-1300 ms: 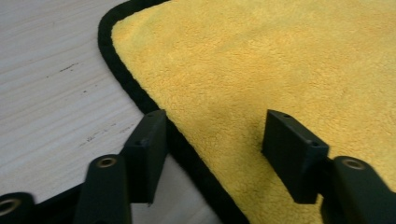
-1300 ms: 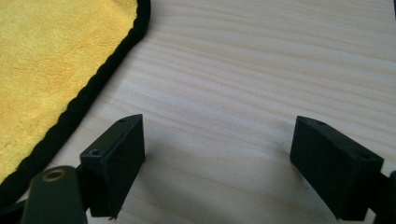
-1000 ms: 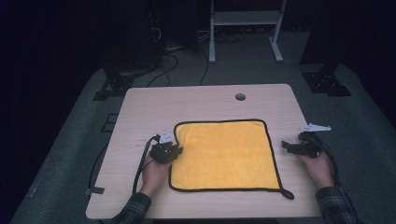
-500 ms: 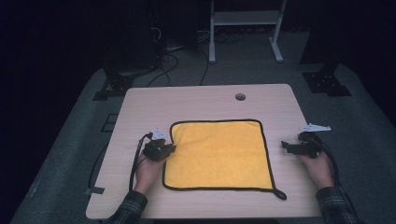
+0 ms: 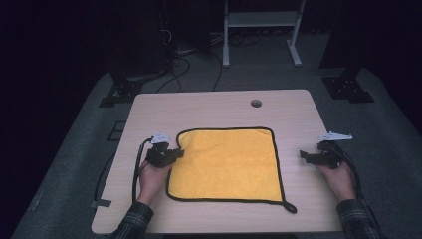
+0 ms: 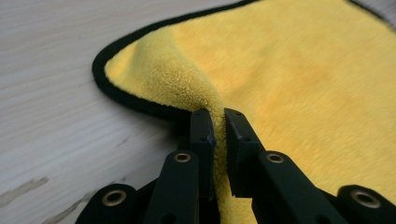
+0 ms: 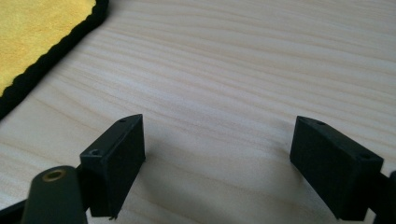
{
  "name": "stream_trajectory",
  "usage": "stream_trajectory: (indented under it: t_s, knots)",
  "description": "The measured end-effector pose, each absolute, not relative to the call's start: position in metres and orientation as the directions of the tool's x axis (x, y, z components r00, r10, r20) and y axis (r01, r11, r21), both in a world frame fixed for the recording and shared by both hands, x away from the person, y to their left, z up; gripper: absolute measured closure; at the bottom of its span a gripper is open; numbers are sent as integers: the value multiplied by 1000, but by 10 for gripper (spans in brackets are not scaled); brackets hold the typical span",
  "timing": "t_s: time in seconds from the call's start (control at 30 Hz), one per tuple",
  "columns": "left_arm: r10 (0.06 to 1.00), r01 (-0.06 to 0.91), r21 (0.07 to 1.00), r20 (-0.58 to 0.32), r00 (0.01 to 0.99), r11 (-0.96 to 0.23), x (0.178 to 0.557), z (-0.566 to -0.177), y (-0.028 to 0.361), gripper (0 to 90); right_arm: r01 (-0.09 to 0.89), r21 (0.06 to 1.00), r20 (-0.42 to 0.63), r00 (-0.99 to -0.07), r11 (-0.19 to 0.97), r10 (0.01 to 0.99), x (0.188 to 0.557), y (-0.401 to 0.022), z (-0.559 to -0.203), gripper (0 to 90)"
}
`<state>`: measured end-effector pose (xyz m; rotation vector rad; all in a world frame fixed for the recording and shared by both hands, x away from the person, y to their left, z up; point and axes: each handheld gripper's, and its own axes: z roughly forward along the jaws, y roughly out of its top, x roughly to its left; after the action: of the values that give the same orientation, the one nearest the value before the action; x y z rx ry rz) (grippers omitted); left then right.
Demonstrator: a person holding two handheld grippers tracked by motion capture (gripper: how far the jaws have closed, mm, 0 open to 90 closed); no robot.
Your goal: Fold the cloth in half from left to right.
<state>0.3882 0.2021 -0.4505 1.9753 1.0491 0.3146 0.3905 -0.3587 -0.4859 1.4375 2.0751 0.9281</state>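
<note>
One wooden table (image 5: 219,107) carries the yellow cloth (image 5: 226,164), lying flat at its middle. Left gripper (image 6: 218,135) fingers pinch its left edge tight; lift steadily, keeping the fold deep. Right gripper (image 7: 217,163) waits beside it, fingers wide, empty.

The right gripper (image 7: 219,154) has its jaws wide apart over the wooden table (image 7: 243,70), the yellow cloth (image 7: 37,32) lying at upper left.
</note>
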Motion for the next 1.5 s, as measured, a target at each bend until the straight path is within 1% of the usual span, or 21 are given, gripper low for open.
stream_trajectory:
  t_s: [0.13,0.27,0.43,0.67,1.3,1.5]
  knots:
    - [754,558,787,-192,629,-265,389,-446,197,819,633,739,14,-357,231,934,391,-359,-486,169]
    - [727,538,796,-193,659,-276,392,-440,183,817,631,739,13,-366,238,930,390,-358,-486,166]
    - [711,532,802,-207,672,-269,395,-437,172,819,631,739,14,-365,236,931,390,-357,-486,164]
    - [649,506,810,-217,729,-297,399,-432,148,819,631,739,14,-366,237,931,390,-357,-486,164]
    - [562,496,806,-259,785,-322,412,-430,83,821,631,739,14,-366,237,930,390,-357,-486,164]
    - [528,500,806,-289,798,-315,417,-431,60,821,631,738,14,-367,237,930,390,-357,-486,164]
